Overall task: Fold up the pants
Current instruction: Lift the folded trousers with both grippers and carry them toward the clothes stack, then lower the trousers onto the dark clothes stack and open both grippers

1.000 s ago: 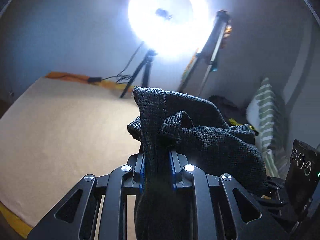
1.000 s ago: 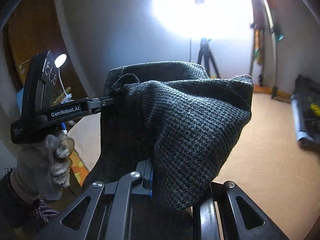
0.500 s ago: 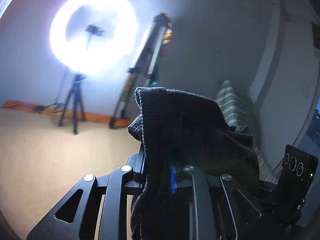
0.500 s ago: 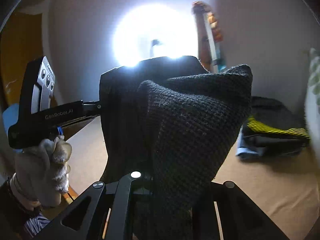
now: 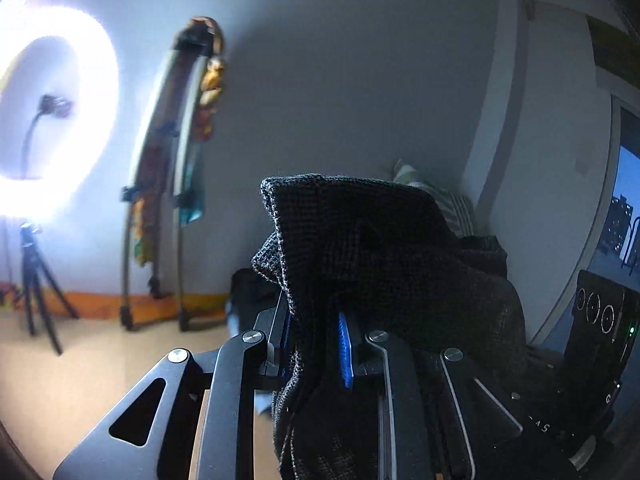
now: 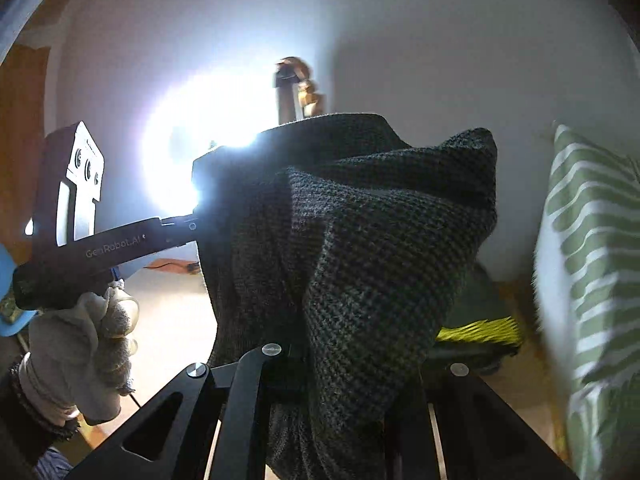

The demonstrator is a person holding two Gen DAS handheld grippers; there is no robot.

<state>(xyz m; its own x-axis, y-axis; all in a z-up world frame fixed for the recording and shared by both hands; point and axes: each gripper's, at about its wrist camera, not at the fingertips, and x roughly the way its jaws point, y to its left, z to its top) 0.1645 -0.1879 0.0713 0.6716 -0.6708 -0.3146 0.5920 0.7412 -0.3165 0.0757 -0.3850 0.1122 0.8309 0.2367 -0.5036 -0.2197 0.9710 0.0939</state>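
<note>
Left tool (image 5: 316,344): clamped on a bunched fold of the dark knit pants (image 5: 384,264), the cloth rising between its fingers and draping over the right-hand one; a blue pad (image 5: 345,354) shows at the nip. Right tool (image 6: 344,364): fingertips buried under the same pants (image 6: 372,264), which spill forward from its jaws, so it holds the cloth too. The garment hangs raised between both tools, off the tan floor (image 5: 60,364). In the right wrist view a gloved hand (image 6: 86,344) grips the left tool's handle. Beyond: a glaring ring light (image 5: 52,120) on a tripod, a green-striped cushion (image 6: 592,264), and a dark bundle with yellow trim (image 6: 476,326), partly hidden. No containers seen.
</note>
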